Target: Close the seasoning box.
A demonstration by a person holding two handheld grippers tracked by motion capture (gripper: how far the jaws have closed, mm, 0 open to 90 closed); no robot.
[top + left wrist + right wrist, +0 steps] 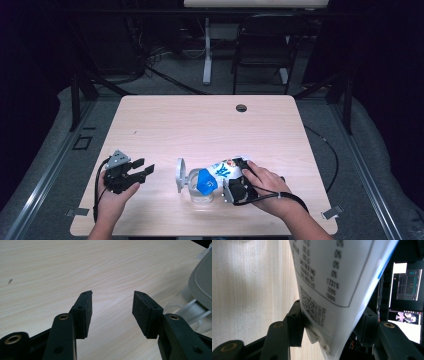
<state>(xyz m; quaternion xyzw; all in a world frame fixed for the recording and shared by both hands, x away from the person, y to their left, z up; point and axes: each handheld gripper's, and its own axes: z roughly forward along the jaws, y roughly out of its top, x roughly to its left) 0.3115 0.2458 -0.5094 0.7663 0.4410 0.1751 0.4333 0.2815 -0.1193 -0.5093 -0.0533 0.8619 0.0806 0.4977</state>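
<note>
One pale wooden bench (165, 125) carries the work, and two tools are on it, one in each of the person's hands. The right tool (235, 186) sits near the front edge and is clamped on one white and blue pouch (217, 175); in the right gripper view its two black jaws press on the pouch's crimped end from either side, the printed white panel (337, 277) rising between them. The pouch lies tipped over toward one clear jar (200, 192), its blue end at the jar's mouth. One grey round lid (179, 175) stands on edge just beside the jar. The left tool (145, 169) rests well to the left, apart from the jar, its two jaws spread wide with nothing between the pads (86, 312).
</note>
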